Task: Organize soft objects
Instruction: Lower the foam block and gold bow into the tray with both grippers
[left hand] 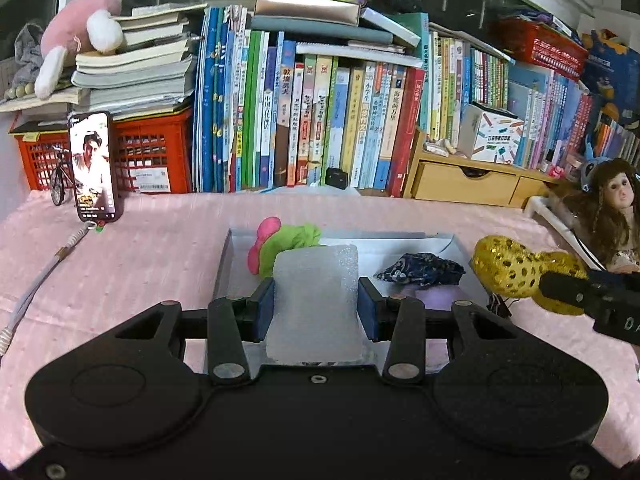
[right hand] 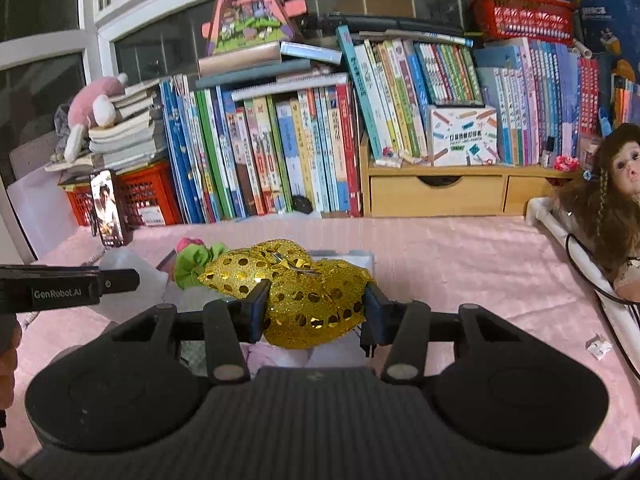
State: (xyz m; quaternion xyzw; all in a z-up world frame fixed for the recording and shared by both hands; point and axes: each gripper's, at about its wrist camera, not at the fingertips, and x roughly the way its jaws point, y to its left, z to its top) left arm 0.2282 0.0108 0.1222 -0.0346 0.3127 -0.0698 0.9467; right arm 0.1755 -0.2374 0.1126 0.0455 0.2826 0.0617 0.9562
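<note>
Clamping a white foam block (left hand: 316, 300) in the left claw (left hand: 316, 310) and a gold sequin heart (right hand: 308, 300) in the right claw (right hand: 314, 306), both carried over the shallow white box (left hand: 400, 246), likely for dropping beside the green cloth (left hand: 294, 242) and dark pouch (left hand: 420, 270) already inside.

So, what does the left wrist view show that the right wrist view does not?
Only the left wrist view shows the dark blue pouch lying in the white tray, and the left gripper shut on a white foam block. Only the right wrist view shows a small white scrap on the pink cloth, and the right gripper pressing the gold sequin pouch. Both show that gold pouch, the green and pink soft toy, the phone and the doll.
</note>
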